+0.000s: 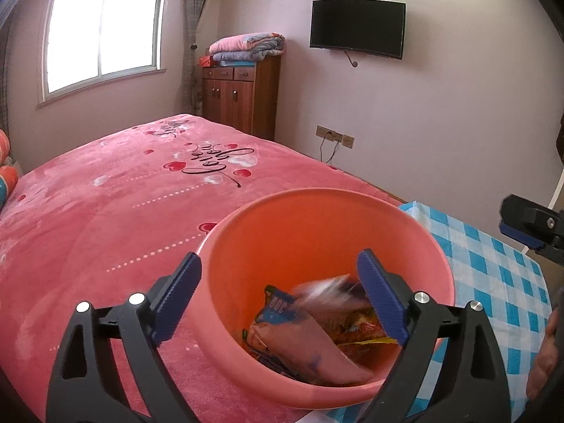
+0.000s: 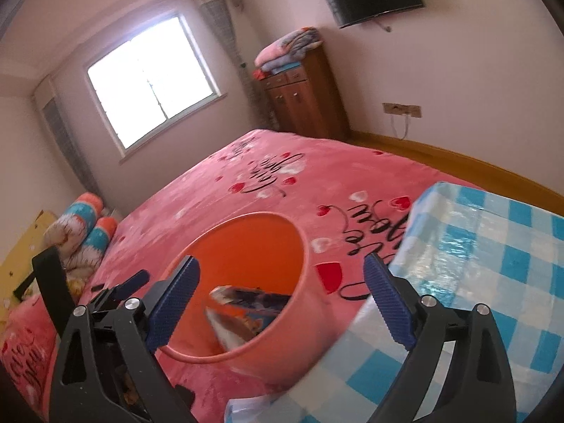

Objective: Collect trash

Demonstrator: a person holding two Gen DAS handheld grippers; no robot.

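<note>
1. Here, a pink bucket [image 1: 317,232] holding snack wrappers [image 1: 317,331] rests on the bed's pink blanket [image 1: 116,190], beside a blue-checked cloth [image 2: 493,257].
2. The left gripper [image 1: 280,298] and right gripper [image 2: 282,303] both gape wide, empty.
3. Beyond: window [image 1: 104,30], wooden cabinet [image 1: 243,97], wall-mounted TV [image 1: 356,28].

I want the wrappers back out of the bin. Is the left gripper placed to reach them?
Probably yes. The left gripper is open and sits right over the open mouth of the pink bucket, with the wrappers lying uncovered at the bottom. Nothing blocks the way down.
</note>
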